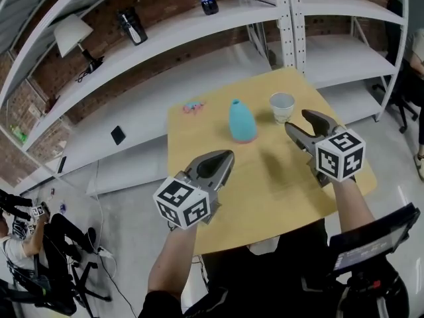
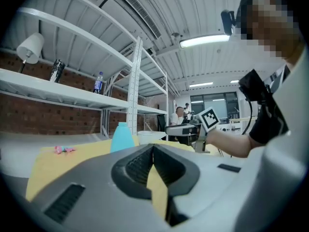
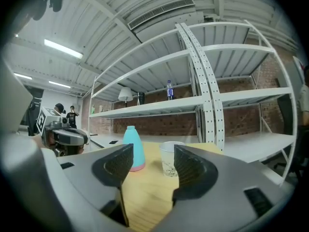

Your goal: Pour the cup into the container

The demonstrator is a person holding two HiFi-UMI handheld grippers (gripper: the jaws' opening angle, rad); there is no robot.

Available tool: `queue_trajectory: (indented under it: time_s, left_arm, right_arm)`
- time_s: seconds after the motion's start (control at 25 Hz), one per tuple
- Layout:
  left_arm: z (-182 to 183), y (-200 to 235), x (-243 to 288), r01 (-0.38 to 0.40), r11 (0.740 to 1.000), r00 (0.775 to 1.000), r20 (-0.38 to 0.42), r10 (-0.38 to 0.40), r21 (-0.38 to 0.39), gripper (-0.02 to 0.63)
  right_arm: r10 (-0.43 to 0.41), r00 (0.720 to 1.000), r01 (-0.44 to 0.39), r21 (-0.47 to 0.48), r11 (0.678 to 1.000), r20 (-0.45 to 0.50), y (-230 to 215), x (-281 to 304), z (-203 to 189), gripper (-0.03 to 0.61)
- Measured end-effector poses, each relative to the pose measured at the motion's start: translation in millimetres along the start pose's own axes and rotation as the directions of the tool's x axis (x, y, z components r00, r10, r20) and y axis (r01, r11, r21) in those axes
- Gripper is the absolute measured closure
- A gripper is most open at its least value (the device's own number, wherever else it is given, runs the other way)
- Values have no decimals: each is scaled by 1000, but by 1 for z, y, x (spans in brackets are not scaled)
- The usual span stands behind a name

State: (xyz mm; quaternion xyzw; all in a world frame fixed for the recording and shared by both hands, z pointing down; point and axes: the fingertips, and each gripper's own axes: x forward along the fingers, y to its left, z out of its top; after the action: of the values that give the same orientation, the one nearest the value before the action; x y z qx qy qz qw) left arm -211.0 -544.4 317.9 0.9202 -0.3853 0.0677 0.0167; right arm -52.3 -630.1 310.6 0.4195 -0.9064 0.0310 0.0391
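Both grippers held over the wooden table, short of cup and container
The right gripper (image 1: 301, 122) has its jaws spread with nothing between the pads; the clear plastic cup (image 1: 281, 106) stands upright on the table (image 1: 265, 191) just beyond its tips. The left gripper (image 1: 227, 156) has its jaws pressed together, empty. The turquoise bottle-shaped container (image 1: 242, 120) stands upright beside the cup, not touching it; a small pink object (image 1: 193, 105) lies further left

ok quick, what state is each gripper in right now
left gripper: shut, holding nothing
right gripper: open, empty, cup just ahead
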Motion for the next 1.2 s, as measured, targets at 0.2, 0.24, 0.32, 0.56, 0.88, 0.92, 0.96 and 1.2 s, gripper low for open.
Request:
queue_trajectory:
  time_s: [0.2, 0.24, 0.32, 0.56, 0.88, 0.92, 0.96, 1.2]
  left_arm:
    - [-19, -8, 19, 104, 994, 994, -31, -103, 42, 614]
    - [-22, -8, 21, 124, 992, 992, -28, -123, 27, 614]
    - [-28, -4, 25, 142, 990, 990, -24, -142, -13, 614]
    - [-34, 6, 31, 157, 987, 987, -27, -157, -29, 614]
    - [-34, 13, 41, 189, 982, 982, -24, -189, -1, 614]
    - [-33, 13, 42, 192, 981, 981, -20, -192, 0, 614]
    - [-32, 13, 42, 197, 980, 980, -18, -197, 2, 614]
    - [-32, 9, 43, 238, 971, 971, -24, -238, 8, 614]
  right_arm:
    - [-27, 998, 27, -4, 1000, -60, -14, 21, -13, 307]
    - [-32, 997, 32, -3, 999, -69, -17, 25, -15, 306]
    - [-39, 995, 39, -1, 999, -91, -21, 33, -19, 301]
    - [-48, 987, 50, 8, 999, -153, -30, 54, -34, 291]
    - [-51, 979, 55, 14, 998, -196, -42, 75, -46, 284]
    - [-50, 978, 53, 13, 998, -200, -43, 77, -47, 284]
    - [-48, 978, 52, 13, 999, -202, -43, 78, -47, 284]
    - [-49, 980, 53, 19, 998, -195, -45, 83, -45, 285]
